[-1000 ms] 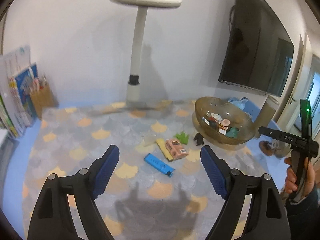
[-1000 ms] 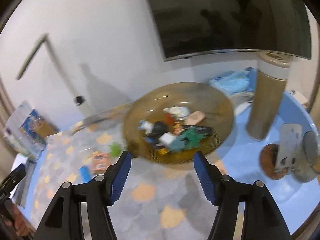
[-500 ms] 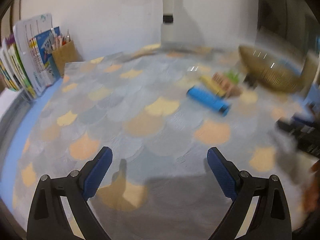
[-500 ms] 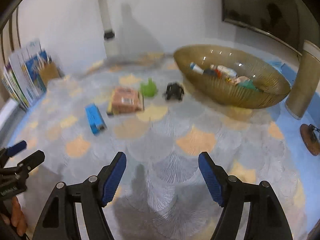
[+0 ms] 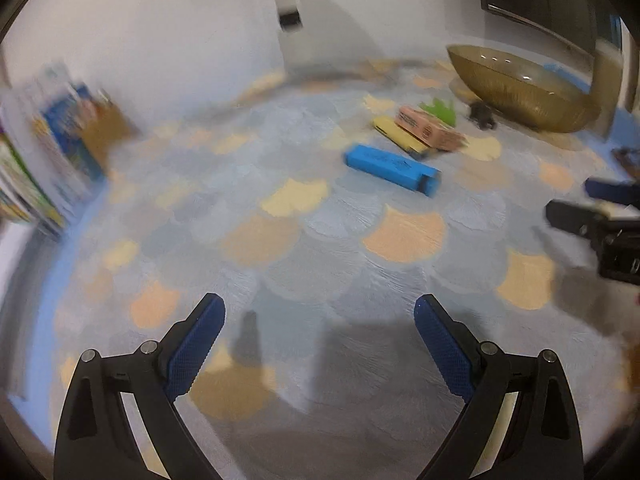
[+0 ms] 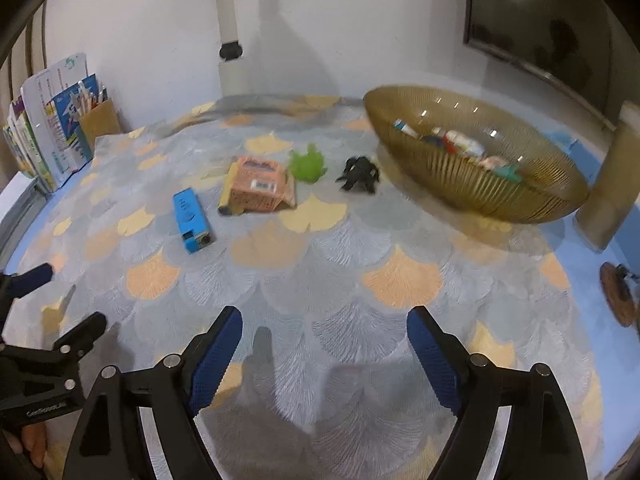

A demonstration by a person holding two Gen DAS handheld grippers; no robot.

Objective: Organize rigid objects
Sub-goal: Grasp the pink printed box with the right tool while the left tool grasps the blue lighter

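Blue pads stand wide on both tools: the left gripper (image 5: 320, 344) has spread to nearly its full gape with nothing between its fingers, and the right gripper (image 6: 325, 350) is opening at this moment, also with only bare cloth between its jaws. A second ago both cameras looked higher, at the wall, the lamp post and the amber bowl (image 6: 476, 184); now both have dropped low over the scalloped tablecloth (image 6: 304, 272) and tilted down toward it, which reads as the approach for the next pick, not a grasp. The loose pieces lie well ahead of either tool: the blue rectangular case (image 6: 191, 221) is nearest, the pink box (image 6: 258, 190) sits partly on a yellow bar (image 5: 394, 136) behind it, then the green toy (image 6: 307, 165) and the black figure (image 6: 360, 174), the last just beside the bowl. That bowl already holds several small items, so it seems to be the collecting place. Open cloth stretches between grippers and objects, giving free room to reach forward. On the left the books (image 6: 44, 148) and a brown pencil holder (image 6: 100, 120) stand at the table's edge; on the right a tan cylinder (image 6: 612, 192) stands just beside the bowl, near the blue table rim (image 6: 624, 340).
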